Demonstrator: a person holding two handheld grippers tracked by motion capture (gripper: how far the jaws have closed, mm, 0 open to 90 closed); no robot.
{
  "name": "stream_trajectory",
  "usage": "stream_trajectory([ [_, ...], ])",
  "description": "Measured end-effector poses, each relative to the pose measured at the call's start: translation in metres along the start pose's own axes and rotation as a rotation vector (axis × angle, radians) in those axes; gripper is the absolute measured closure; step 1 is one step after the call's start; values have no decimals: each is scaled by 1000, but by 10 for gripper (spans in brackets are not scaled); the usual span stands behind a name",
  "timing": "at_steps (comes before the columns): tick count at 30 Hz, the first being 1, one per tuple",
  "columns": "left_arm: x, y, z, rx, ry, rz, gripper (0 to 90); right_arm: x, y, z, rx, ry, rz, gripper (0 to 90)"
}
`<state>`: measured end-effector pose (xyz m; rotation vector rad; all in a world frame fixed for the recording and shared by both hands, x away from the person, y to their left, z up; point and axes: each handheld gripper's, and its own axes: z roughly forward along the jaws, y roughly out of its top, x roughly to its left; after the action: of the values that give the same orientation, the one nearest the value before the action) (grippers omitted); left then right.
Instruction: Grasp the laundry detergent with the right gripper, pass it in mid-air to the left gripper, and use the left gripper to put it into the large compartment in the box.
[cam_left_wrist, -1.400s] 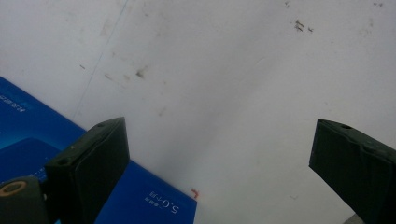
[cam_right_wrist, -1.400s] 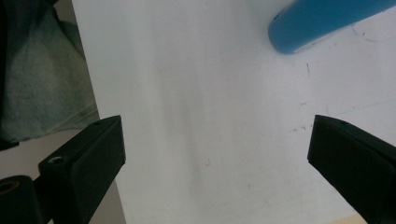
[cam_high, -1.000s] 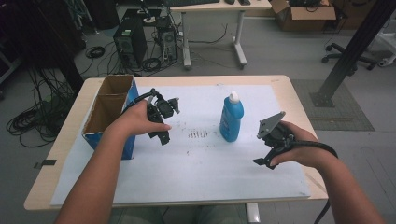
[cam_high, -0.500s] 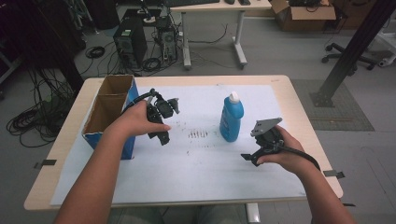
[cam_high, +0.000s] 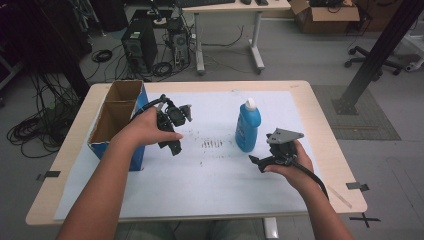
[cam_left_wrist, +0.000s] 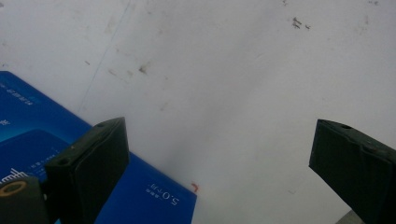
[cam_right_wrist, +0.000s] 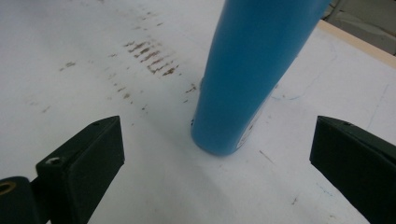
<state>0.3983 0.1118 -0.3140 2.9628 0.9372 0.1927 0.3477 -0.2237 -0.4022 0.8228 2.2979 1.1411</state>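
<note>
Your right gripper (cam_right_wrist: 215, 154) has its jaws wide apart, and the blue bottle (cam_right_wrist: 252, 70) stands right between them, a little farther on. You hold it low and pointed at the bottom of the bottle, so I think you are lining up to grab it there. From above, the bottle (cam_high: 248, 126) stands upright on the white sheet (cam_high: 215, 170), right of the middle.

Your left gripper (cam_high: 172, 125) is also wide apart and holds nothing. It waits near the blue box (cam_high: 120, 112) on the left, out of the way.

A moment ago your right gripper was farther right. Now it has come in close to the bottle. Your left hand has stayed put.
</note>
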Motion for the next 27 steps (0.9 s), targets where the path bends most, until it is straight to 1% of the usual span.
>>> stream_trajectory([
  [2,0,0,0,-1,-1,1,53,-1,0,2,-19,-10,16,26],
  [3,0,0,0,-1,-1,1,53,-1,0,2,-19,-10,16,26],
  [4,-1,1,0,1,0,3,53,-1,-1,4,-30,-23,37,23],
  [5,-1,1,0,1,0,3,53,-1,-1,4,-30,-23,37,23],
  [6,-1,1,-1,1,0,5,53,-1,-1,6,-46,-29,52,17],
  [7,-2,1,0,-2,-1,5,53,-1,-2,7,-50,-29,59,20],
  [8,-2,2,-1,-1,0,9,53,0,-3,11,-68,-33,81,13],
  [10,-3,2,-1,-1,0,9,53,0,-3,13,-75,-34,87,15],
  [12,-3,2,-2,-4,0,11,53,1,-4,17,-95,-35,106,11],
  [13,-3,2,-2,-4,0,10,53,2,-4,18,-100,-40,113,14],
  [14,-3,2,-3,-5,0,13,53,2,-4,21,-116,-48,127,7],
  [16,-3,2,-4,-11,0,14,53,3,-4,22,-123,-57,133,12],
  [17,-3,2,-5,-12,-2,15,53,2,-5,25,-135,-73,152,6],
  [19,-3,1,-6,-13,-1,16,53,2,-6,26,-144,-80,161,2],
  [20,-3,1,-6,-15,0,15,53,1,-7,29,-159,-91,187,1],
  [21,-4,1,-6,-14,2,15,53,1,-7,30,-168,-90,195,1],
  [22,-4,1,-6,-14,2,15,53,1,-7,30,-168,-90,195,1],
  [23,-4,1,-6,-14,3,16,53,3,-8,33,-181,-102,202,1],
  [26,-4,1,-6,-16,4,17,53,4,-9,37,-193,-106,213,0],
  [27,-5,1,-6,-17,4,20,53,5,-10,40,-203,-120,223,0],
])
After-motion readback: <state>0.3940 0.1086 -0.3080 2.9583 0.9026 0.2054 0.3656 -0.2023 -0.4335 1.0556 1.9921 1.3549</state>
